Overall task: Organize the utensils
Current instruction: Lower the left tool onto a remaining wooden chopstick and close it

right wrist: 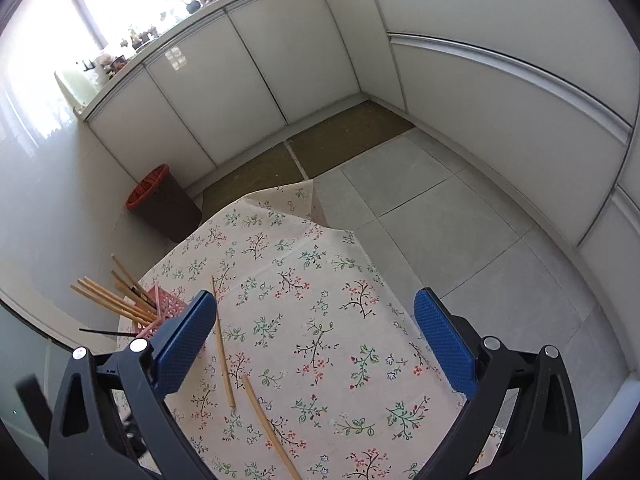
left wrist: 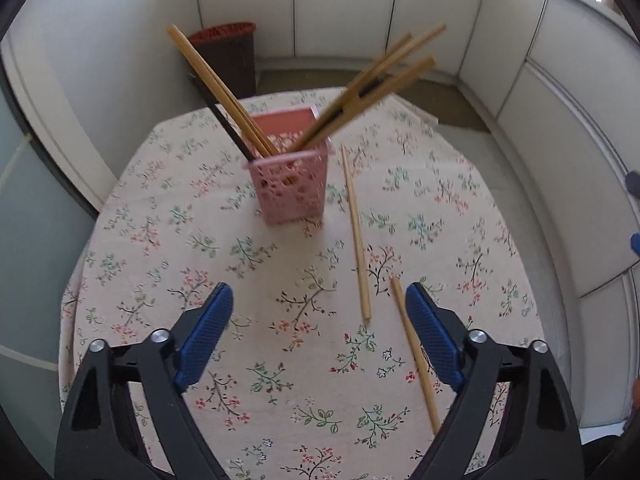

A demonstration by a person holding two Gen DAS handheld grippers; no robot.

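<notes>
Two sticks left on the cloth, both grippers empty and wide.

I'm between pickups: the pink holder (left wrist: 290, 178) at 12 o'clock of my left view is already bristling with chopsticks (left wrist: 224, 92), and two loose ones lie on the cloth. The long stick (left wrist: 356, 232) runs from beside the holder toward 5 o'clock; the near stick (left wrist: 416, 354) lies just inside my left gripper's (left wrist: 320, 338) right finger, not gripped. Right gripper (right wrist: 316, 344) is spread as wide as it goes, nothing between its fingers, both sticks at its 7 o'clock. Next I judge I must straddle one stick, close on it, lift and drop it in the holder. Floral cloth (left wrist: 280, 360) over a small table; grey tile floor, white cabinets, a brown bin (right wrist: 164, 204) at 10 o'clock.
</notes>
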